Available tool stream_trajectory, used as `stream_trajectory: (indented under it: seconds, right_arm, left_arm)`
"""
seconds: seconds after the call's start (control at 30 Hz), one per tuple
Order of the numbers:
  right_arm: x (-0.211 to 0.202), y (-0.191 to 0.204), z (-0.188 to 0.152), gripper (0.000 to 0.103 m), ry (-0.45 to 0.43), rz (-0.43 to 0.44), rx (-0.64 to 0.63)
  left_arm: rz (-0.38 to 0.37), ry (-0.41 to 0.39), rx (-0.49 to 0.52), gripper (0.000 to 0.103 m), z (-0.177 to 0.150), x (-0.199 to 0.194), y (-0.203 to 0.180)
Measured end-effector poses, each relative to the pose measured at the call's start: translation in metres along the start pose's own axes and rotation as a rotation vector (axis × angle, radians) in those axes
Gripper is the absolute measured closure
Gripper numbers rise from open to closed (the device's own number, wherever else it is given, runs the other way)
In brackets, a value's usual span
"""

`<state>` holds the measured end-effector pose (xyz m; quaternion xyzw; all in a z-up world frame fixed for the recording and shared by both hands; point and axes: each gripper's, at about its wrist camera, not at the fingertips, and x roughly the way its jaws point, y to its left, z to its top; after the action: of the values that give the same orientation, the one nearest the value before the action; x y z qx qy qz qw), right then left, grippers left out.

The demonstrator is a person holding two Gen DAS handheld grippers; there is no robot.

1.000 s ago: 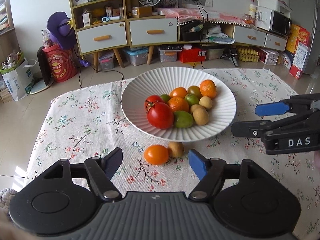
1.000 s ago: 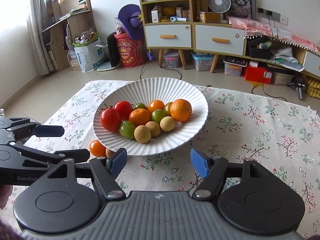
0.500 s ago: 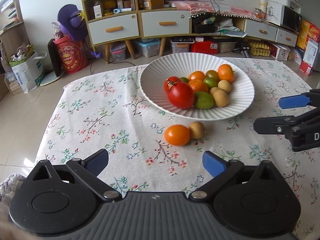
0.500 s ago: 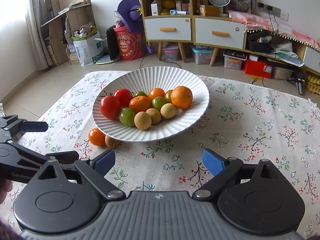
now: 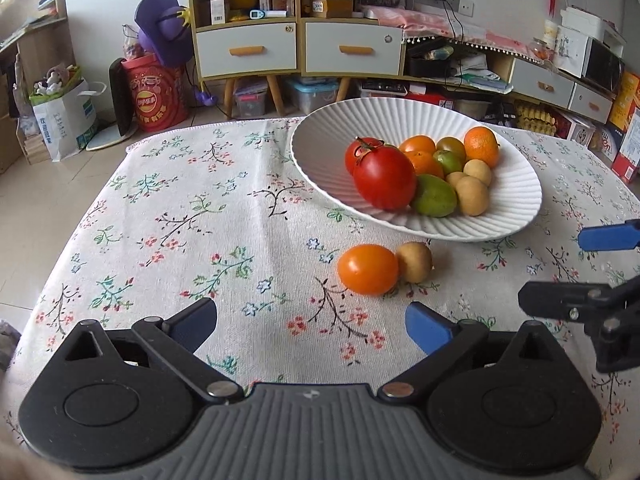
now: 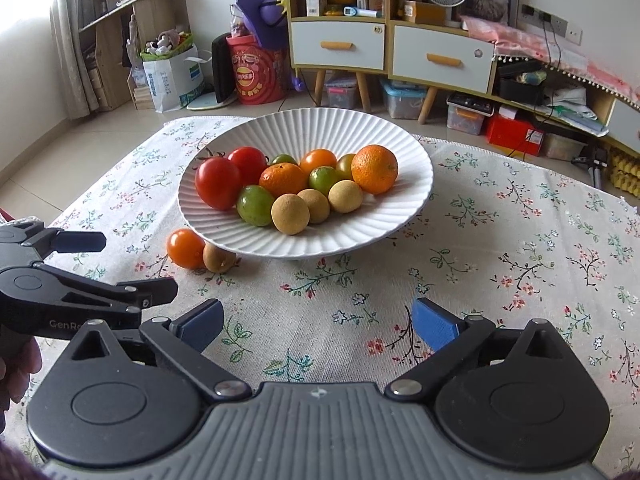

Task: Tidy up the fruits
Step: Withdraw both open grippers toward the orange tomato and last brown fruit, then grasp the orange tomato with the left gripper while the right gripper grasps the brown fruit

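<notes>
**Both pairs of fingers spread wide over the counter, 2 fruits lying outside the plate**

The fingers (image 5: 192, 322) of the left gripper (image 5: 310, 326) are standing wide apart with nothing between them, hovering over the flowered cloth (image 5: 192, 208) near the counter's front edge; they have just been opening. The right gripper (image 6: 316, 322) is showing the same: its blue-padded fingers (image 6: 434, 324) have just been spreading, and only bare cloth is lying between them.

A white ribbed plate (image 6: 304, 132) is sitting near the middle of the counter, toward its far edge. It is holding 2 red tomatoes (image 6: 218, 182), oranges (image 6: 374, 168), green fruits (image 6: 256, 204) and 3 small tan round fruits (image 6: 290, 214), all bunched together and touching.

An orange tomato (image 5: 368, 268) and a small brown fruit (image 5: 414, 261) are lying on the cloth, touching each other, just beside the plate's front-left rim. In the left wrist view they are sitting just ahead of the left gripper, toward its right finger. In the right wrist view the left gripper is reaching in from the left edge, near these 2 fruits, with part of a hand (image 6: 16, 364) showing below it.
</notes>
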<state>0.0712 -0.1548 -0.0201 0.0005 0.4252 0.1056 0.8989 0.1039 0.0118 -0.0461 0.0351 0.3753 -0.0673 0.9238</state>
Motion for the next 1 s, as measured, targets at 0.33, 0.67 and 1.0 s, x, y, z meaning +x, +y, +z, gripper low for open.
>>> stream_trajectory:
  seconds: [0.33,0.67,1.0]
  right_arm:
    - [0.008,0.001,-0.002,0.002,0.018,-0.003,0.0]
    - [0.012,0.008,-0.004,0.002,0.028,-0.001,-0.012]
    - [0.02,0.022,0.001,0.016,0.034,0.064,0.02]
  left_arm:
    - [-0.051,-0.032,-0.034,0.024,0.005,0.009,-0.002]
    - [-0.149,-0.047,-0.036,0.076,0.008,0.01,-0.002]
    - [-0.096,-0.019,-0.005,0.076,0.004,0.002,0.022]
